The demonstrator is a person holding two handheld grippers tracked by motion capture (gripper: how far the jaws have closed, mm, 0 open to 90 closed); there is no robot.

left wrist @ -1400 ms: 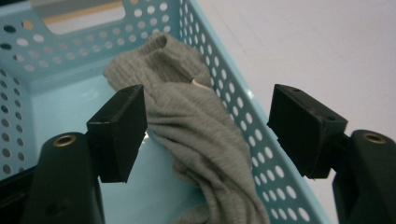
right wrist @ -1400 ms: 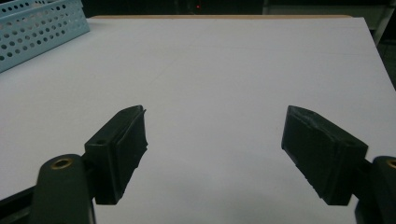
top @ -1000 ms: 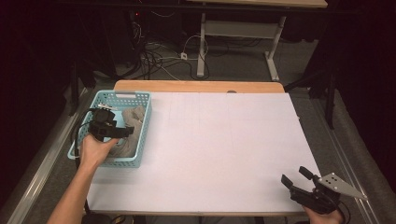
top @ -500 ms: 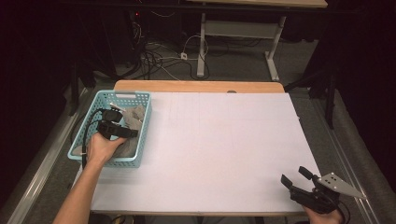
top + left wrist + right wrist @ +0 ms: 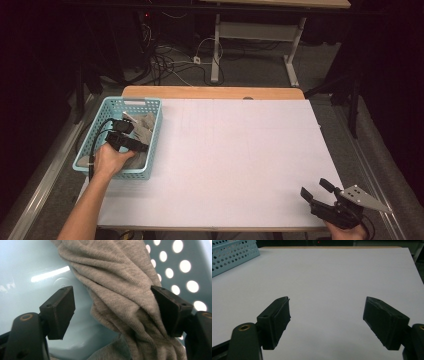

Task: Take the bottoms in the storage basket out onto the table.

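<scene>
Looking down from the high view, the left gripper (image 5: 131,136) dips into the light blue perforated basket (image 5: 150,104) at the table's left edge, over a grey cloth (image 5: 145,122) bunched inside, while the right gripper (image 5: 316,191) rests near the front right corner of the white table top (image 5: 240,150), well apart from the work. The left gripper view shows its jaws spread wide, a twisted fold of the grey knit cloth (image 5: 125,297) standing between them, touching the right pad and clear of the left; whether that pad presses or merely brushes it is hard to tell. Closing well probably means centring the fold, sinking a little deeper, then squeezing squarely before lifting clear of the basket wall (image 5: 175,262). The right gripper view shows its jaws wide and empty over the bare table (image 5: 324,277), basket corner (image 5: 232,252) at far left.
</scene>
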